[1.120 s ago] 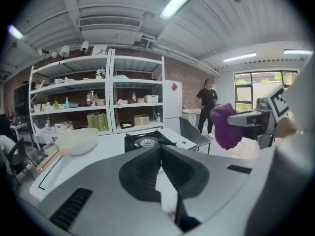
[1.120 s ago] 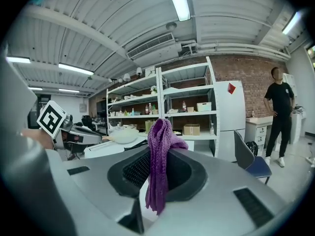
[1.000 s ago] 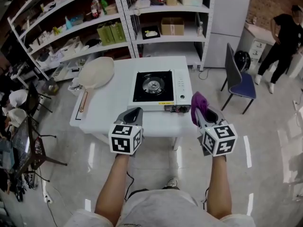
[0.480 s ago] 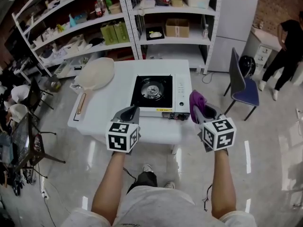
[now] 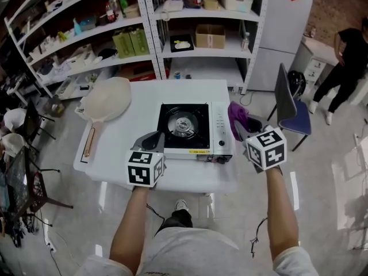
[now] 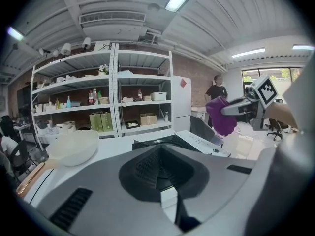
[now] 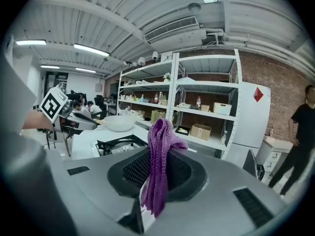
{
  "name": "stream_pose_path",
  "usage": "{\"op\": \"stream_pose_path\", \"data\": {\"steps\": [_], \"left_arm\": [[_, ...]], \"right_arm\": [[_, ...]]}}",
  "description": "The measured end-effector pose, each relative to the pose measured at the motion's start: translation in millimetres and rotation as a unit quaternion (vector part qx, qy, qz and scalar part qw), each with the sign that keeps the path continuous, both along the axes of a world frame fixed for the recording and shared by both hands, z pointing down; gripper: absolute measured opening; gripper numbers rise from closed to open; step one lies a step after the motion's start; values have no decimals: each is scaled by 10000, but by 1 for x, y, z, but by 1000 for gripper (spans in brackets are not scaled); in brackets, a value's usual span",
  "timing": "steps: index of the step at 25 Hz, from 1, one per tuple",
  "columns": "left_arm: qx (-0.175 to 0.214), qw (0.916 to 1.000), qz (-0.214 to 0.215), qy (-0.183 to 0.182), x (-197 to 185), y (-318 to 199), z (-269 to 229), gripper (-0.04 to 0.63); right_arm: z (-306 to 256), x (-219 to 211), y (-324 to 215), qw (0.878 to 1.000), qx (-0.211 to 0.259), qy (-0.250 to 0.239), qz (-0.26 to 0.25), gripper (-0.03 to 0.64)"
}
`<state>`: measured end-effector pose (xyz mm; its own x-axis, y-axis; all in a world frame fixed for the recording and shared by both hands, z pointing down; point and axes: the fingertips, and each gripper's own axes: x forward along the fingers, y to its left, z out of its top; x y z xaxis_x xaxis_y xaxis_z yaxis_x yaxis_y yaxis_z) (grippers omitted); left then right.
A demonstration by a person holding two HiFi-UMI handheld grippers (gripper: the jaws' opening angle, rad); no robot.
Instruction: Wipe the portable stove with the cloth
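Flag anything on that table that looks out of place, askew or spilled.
Only the pan: it sits at the table's far-left corner and seems to overhang the edge. The stove sits square, with no spill in view. The cloth hangs clamped in the right gripper, beside the stove.

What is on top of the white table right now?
A portable stove and a pale pan with a wooden handle sit on the table. The left hand-held gripper covers a patch of tabletop before the stove, so that patch cannot be seen.
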<state>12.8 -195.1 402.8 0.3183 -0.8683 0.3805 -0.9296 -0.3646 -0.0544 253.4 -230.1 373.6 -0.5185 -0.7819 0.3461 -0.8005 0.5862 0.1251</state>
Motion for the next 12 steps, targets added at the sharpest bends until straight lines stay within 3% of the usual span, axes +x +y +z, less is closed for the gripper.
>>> {"op": "stream_pose_path", "data": {"steps": [12], "left_arm": [[-212,9997,83,107,-39,-82,17,3]], "right_arm": [[32,-33,-113,9917,-255,1202,-380,63]]}}
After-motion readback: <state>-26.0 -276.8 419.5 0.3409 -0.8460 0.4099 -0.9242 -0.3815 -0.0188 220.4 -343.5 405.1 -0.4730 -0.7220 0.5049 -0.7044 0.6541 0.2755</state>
